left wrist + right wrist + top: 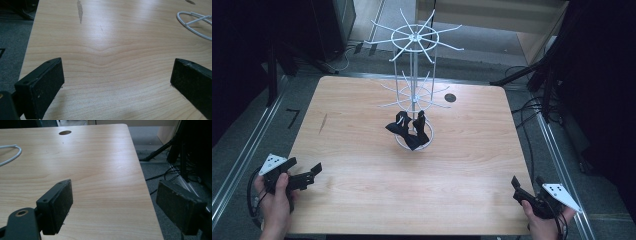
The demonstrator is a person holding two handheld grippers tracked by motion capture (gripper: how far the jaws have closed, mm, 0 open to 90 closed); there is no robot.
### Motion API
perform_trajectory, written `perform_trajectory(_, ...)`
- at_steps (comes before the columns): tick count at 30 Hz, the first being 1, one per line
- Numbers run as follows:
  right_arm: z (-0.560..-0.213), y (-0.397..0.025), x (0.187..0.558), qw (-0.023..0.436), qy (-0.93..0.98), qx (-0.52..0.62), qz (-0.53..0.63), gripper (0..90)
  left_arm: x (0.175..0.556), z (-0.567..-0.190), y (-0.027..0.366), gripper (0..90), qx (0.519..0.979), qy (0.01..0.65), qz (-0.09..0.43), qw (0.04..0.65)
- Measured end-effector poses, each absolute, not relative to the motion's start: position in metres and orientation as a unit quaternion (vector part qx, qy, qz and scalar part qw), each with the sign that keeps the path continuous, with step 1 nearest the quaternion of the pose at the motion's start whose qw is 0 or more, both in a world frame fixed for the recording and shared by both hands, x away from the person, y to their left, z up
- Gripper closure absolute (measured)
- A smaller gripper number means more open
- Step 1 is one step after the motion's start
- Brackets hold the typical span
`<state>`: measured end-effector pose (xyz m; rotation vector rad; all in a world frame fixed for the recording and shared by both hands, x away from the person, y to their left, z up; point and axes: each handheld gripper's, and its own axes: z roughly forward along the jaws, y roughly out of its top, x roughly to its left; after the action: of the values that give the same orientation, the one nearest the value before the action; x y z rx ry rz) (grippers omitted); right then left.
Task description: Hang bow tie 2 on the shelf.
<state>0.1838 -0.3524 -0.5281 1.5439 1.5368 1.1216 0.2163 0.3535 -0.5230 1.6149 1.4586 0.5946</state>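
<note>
A white wire rack [414, 75] with two tiers of spoke hooks stands in the middle of the wooden table [362, 200]. Black fabric pieces [408, 131] lie bunched on its round base ring [192, 27]. At the table's near left corner, a hand holds my left gripper [305, 165] open, with only bare wood between its jaws in the left gripper view [117, 75]. My right gripper [527, 182] sits at the near right corner, open and holding nothing. In the right gripper view [115, 197] its jaws straddle the table's right edge.
A round cable hole [450, 97] lies behind the rack, to the right. Dark stands and cables [532, 107] crowd the floor to the right of the table. Metal rails [242, 160] run along the floor at the left. A grey scuff [80, 10] marks the wood.
</note>
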Motion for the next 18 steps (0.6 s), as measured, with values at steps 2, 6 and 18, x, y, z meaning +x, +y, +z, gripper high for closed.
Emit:
perform_trajectory(2,-0.529,-0.356,0.18,0.34,0.589,0.594,0.431,14.6,0.216,-0.523,0.354,0.0,0.647,0.584,0.238,0.428)
perform_trajectory(6,-0.53,-0.361,0.175,0.341,0.584,0.598,0.43,14.6,0.216,-0.523,0.354,0.0,0.647,0.585,0.238,0.428)
perform_trajectory(18,-0.534,-0.364,0.171,0.338,0.583,0.604,0.426,14.7,0.216,-0.523,0.354,0.0,0.646,0.585,0.238,0.429)
